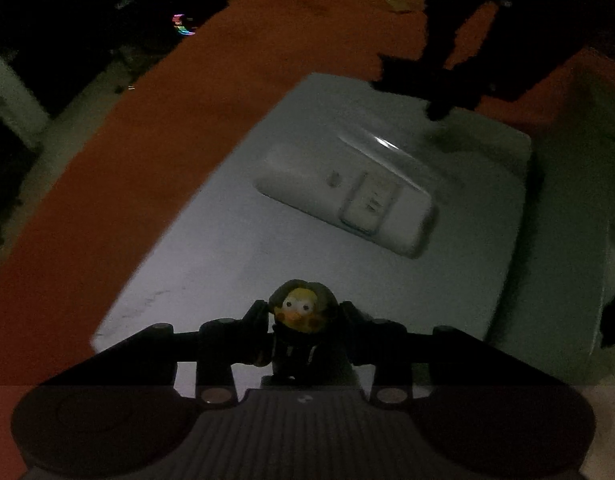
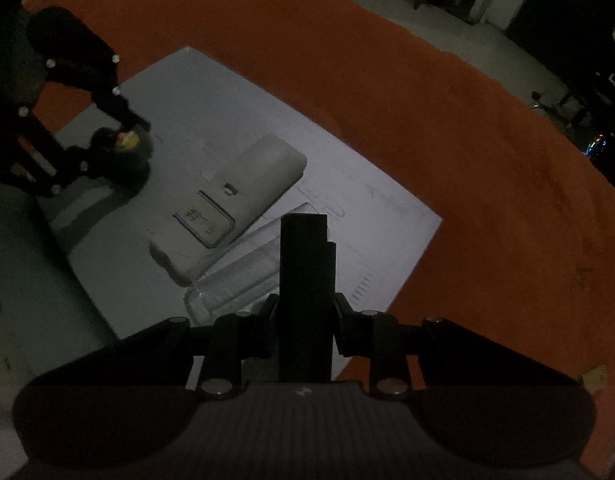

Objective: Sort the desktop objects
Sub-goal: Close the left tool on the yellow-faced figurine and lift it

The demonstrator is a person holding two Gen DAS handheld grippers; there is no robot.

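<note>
we hold a small figurine (image 1: pixel 297 320) clamped in the left gripper (image 1: pixel 301 332) over the near edge of the grey board (image 1: pixel 195 248), and a dark block (image 2: pixel 305 280) clamped in the right gripper (image 2: pixel 305 320) just beside the white pack (image 2: pixel 235 196) lying mid-board. we judge it best to lower each slowly, well apart from the pack, before easing the grips. the pack's label is too blurred to read.

Opposed close wrist views, shared white sheet (image 1: pixel 211 264).
</note>
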